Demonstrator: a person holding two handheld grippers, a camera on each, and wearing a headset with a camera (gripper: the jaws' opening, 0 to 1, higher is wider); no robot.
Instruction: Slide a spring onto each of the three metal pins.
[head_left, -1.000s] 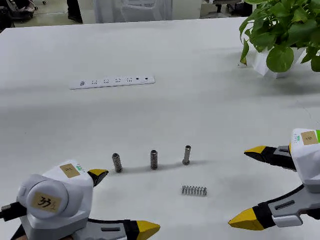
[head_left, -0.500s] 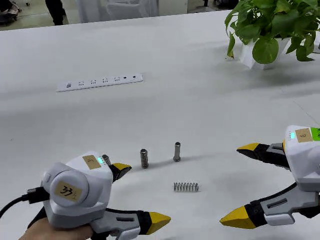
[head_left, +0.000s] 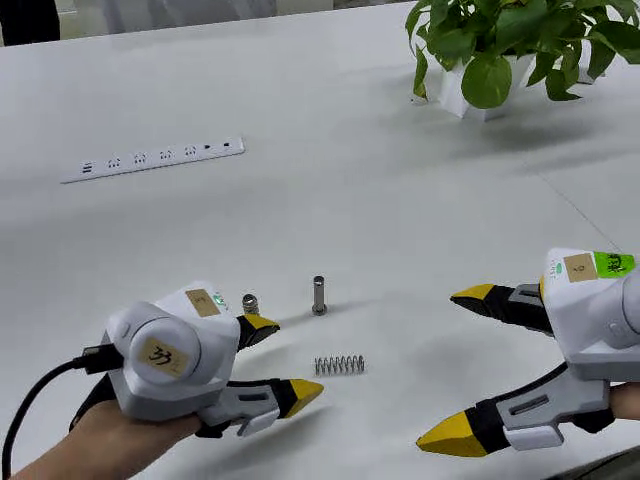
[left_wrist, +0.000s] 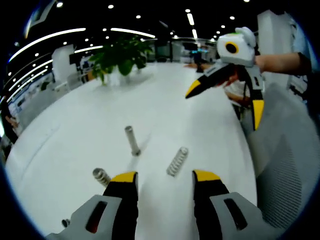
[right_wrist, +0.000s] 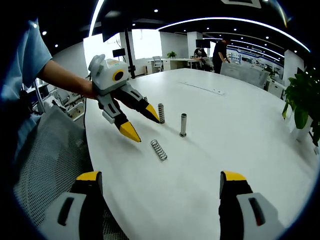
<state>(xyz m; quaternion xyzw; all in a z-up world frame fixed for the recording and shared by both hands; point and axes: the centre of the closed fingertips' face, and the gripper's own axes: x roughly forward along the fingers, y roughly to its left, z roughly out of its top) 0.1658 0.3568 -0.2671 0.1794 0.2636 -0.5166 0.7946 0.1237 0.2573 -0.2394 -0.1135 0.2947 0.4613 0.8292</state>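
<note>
– On the white worktop (head_left: 380, 200), what takes up the most room?
– The surface itself, smooth and matte, with open room all round the parts. Its near edge shows at the bottom right of the head view, under the right gripper (head_left: 450, 367). A leafy plant (head_left: 500, 40) in a white pot (head_left: 455, 98) stands far back on the right, its top cut off by the frame.
– And the grippers?
– Both have grey-white plastic bodies and black jaws tipped in yellow. The right gripper's jaws stand wide apart, holding nothing, well to the right of the parts. The left gripper (head_left: 285, 357) also has its jaws apart and empty, and the loose spring (head_left: 340, 365) lies just ahead of its tips.
– Anything flat?
– A long white power strip (head_left: 150, 160), far back on the left, well apart from the work.
– The pins?
– A bare metal pin (head_left: 319, 296), a plain upright cylinder, stands free. Left of it is a sprung pin (head_left: 250, 303) wearing a coil. In the head view the left gripper's upper jaw covers its lower part. Whatever stands further left is hidden behind that gripper's body. A small grey bit at the bottom left of the left gripper view is too cut off to name.
– And the spring?
– A thin wire coil lying on its side, near the bare pin but not touching it, between the two grippers and nearer the left one.
</note>
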